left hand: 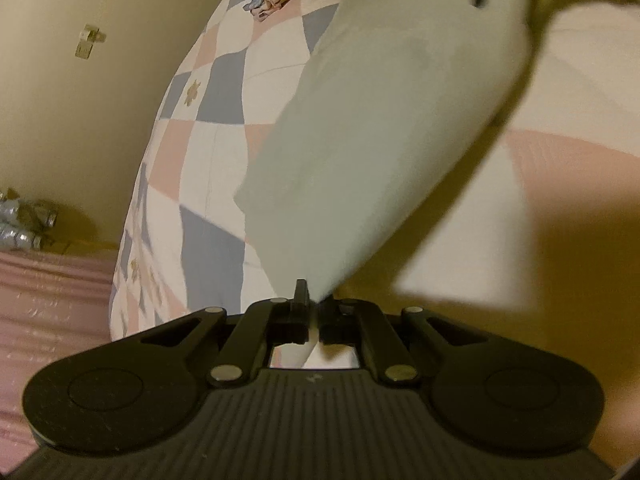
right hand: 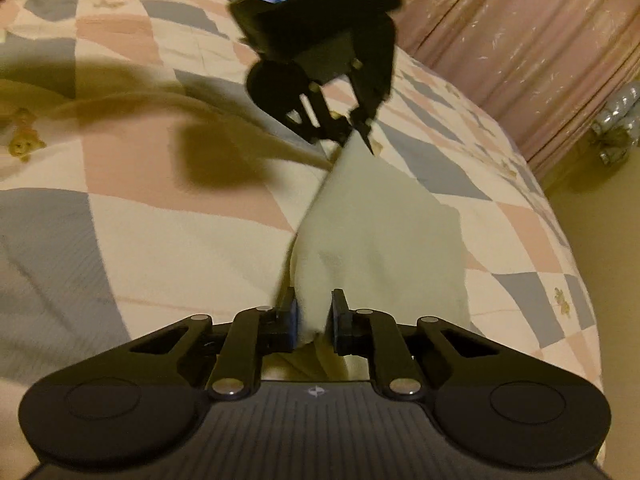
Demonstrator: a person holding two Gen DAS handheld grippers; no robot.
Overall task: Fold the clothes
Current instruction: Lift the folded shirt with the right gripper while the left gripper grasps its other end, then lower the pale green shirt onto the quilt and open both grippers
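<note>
Patchwork quilt [right hand: 192, 220] on the bed is my work surface. Above it the pale cloth garment [right hand: 376, 240] hangs stretched between both tools, clear of the quilt along most of its span — too blurred to name the type. Left gripper [left hand: 314, 312]: jaws pinched fully on one edge. Right gripper [right hand: 314, 316]: jaws narrow, cloth bunched between the pads — I judge it gripped. Step in hand: lifting to spread. Next I need even tension, then lay it flat before folding.
</note>
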